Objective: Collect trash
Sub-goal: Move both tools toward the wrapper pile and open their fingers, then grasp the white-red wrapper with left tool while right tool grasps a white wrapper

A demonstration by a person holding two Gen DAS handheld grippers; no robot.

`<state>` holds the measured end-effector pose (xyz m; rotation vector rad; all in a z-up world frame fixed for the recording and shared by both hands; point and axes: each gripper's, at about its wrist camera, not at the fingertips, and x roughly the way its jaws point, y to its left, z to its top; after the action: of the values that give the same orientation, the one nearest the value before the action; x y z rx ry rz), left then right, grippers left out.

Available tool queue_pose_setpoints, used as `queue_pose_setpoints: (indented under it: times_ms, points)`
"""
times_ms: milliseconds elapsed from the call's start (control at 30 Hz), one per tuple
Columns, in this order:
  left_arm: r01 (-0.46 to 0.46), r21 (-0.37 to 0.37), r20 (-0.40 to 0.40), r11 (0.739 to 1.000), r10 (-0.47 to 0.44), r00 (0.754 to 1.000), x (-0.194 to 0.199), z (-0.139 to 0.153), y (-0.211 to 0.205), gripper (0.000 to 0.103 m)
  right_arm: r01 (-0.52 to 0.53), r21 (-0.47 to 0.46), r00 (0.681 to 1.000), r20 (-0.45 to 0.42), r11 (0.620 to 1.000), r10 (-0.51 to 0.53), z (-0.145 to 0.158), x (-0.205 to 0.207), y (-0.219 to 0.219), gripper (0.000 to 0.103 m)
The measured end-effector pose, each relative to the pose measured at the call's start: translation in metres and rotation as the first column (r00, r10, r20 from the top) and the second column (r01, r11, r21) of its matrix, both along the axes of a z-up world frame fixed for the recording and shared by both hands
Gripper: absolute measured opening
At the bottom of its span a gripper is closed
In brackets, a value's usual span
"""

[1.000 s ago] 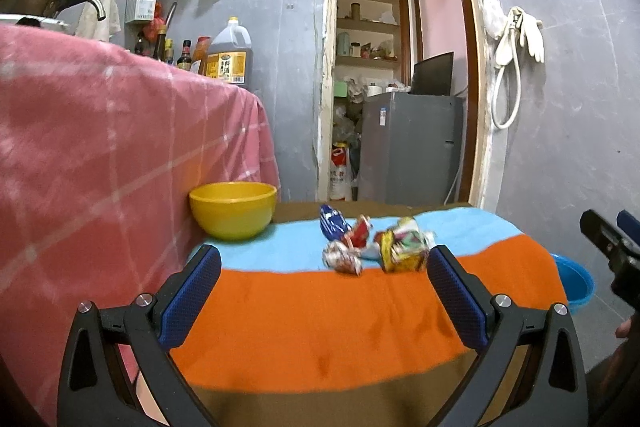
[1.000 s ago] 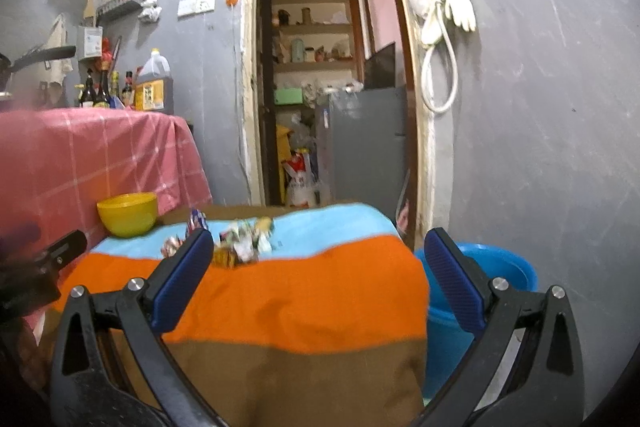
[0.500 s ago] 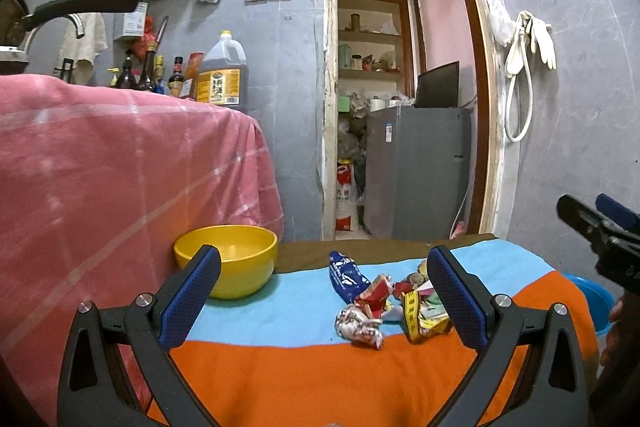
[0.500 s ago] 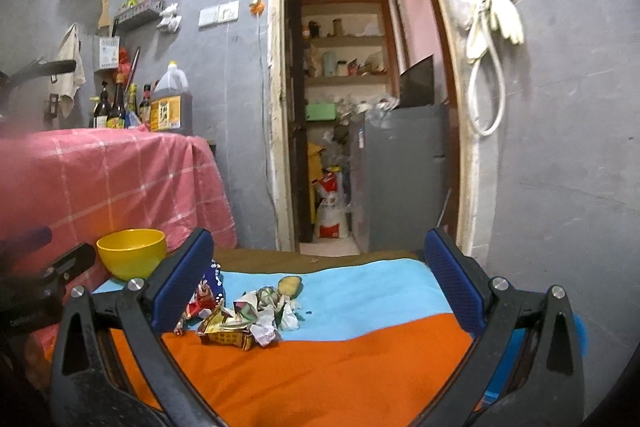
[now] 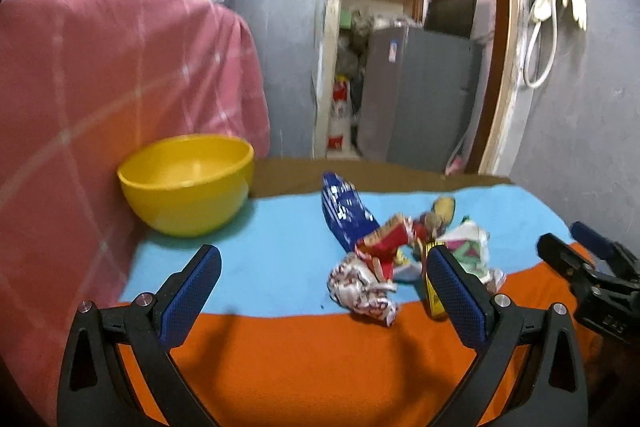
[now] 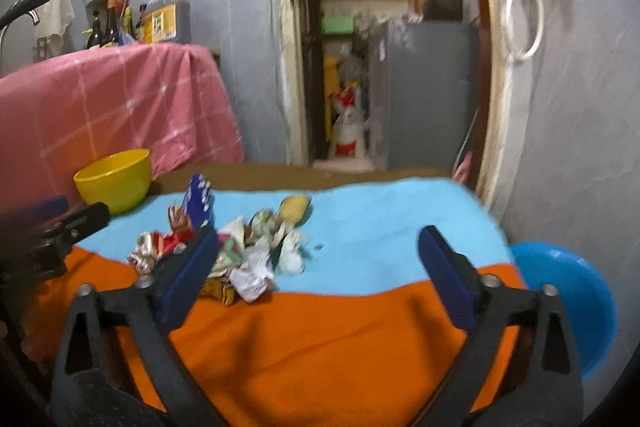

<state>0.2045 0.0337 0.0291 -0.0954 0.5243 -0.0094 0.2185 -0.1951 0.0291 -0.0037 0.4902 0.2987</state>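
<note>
A heap of crumpled wrappers (image 5: 384,251) lies on the striped blue, orange and brown cloth (image 5: 280,355), also in the right wrist view (image 6: 248,255). It includes a blue packet (image 5: 346,215) and a silver-red crumpled wrapper (image 5: 362,289). A yellow bowl (image 5: 188,183) stands at the left, also in the right wrist view (image 6: 114,179). My left gripper (image 5: 320,291) is open and empty above the cloth, just before the heap. My right gripper (image 6: 316,267) is open and empty, to the right of the heap.
A pink checked cloth (image 5: 100,99) covers a higher counter at left, with bottles on top. A blue basin (image 6: 568,303) sits on the floor past the table's right edge. A doorway (image 5: 400,67) with a grey fridge lies behind the table.
Both grippers have moved forward and lower over the table toward the heap of wrappers. Both stay open and empty.
</note>
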Motion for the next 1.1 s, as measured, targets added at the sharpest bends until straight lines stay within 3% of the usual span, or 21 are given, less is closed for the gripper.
queue_pose_setpoints:
  times_ms: [133, 300, 400, 700, 800, 867, 1100]
  points:
    - [0.046, -0.020, -0.063, 0.999, -0.047, 0.997, 0.009, -0.008, -0.002, 0.093, -0.036, 0.007, 0.996, -0.077, 0.999, 0.037, -0.012, 0.010, 0.002, 0.088]
    - [0.084, -0.063, -0.161, 0.994, -0.093, 0.983, 0.025, -0.020, 0.000, 0.070, -0.096, 0.007, 0.986, -0.134, 0.995, 0.097, -0.022, 0.015, 0.010, 0.083]
    - [0.094, -0.095, -0.209, 0.991, -0.112, 0.972, 0.033, -0.025, 0.002, 0.062, -0.135, 0.005, 0.978, -0.158, 0.991, 0.134, -0.026, 0.018, 0.016, 0.079]
    - [0.116, -0.145, -0.240, 0.983, -0.149, 0.959, 0.038, -0.029, 0.007, 0.039, -0.235, -0.011, 0.948, -0.225, 0.972, 0.227, -0.034, 0.030, 0.033, 0.058]
    - [0.115, -0.143, -0.239, 0.983, -0.147, 0.960, 0.039, -0.029, 0.005, 0.037, -0.247, -0.018, 0.946, -0.221, 0.969, 0.238, -0.033, 0.032, 0.034, 0.052]
    - [0.112, -0.145, -0.238, 0.983, -0.145, 0.960, 0.039, -0.029, 0.005, 0.036, -0.258, -0.026, 0.943, -0.224, 0.966, 0.246, -0.034, 0.032, 0.036, 0.042]
    - [0.100, -0.146, -0.235, 0.984, -0.133, 0.963, 0.038, -0.027, 0.006, 0.034, -0.268, -0.031, 0.941, -0.224, 0.963, 0.254, -0.035, 0.031, 0.039, 0.022]
